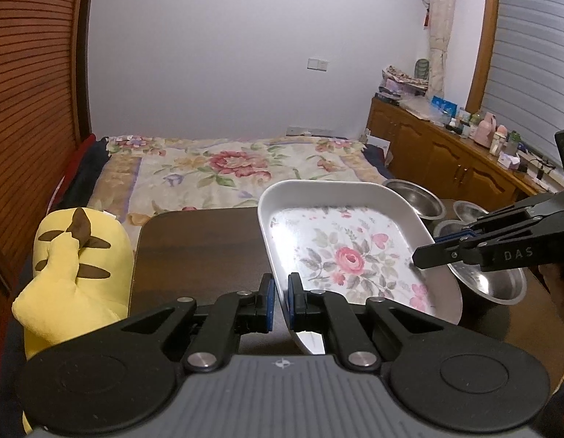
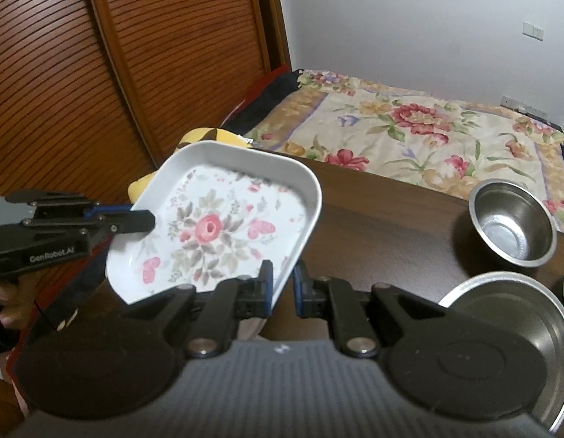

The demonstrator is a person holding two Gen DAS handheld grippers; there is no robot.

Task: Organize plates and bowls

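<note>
here, left tool [image 1: 280,294] clamped on floral plate [image 1: 340,252] rim, right tool [image 2: 282,284] slightly parted around opposite rim, steel bowls [image 2: 512,222] nearby

The plate [image 1: 340,252] hangs over the table [image 1: 205,248], straight ahead of the left gripper [image 1: 280,301]. Bowls [image 1: 415,199] stand on the table to the gripper's right, behind the plate. A plush [image 1: 75,266] sits left; the bed [image 1: 223,168] lies beyond.

Left tongs [image 1: 281,294] clamped tight; right tongs [image 2: 282,284] slightly parted, facing them.
</note>
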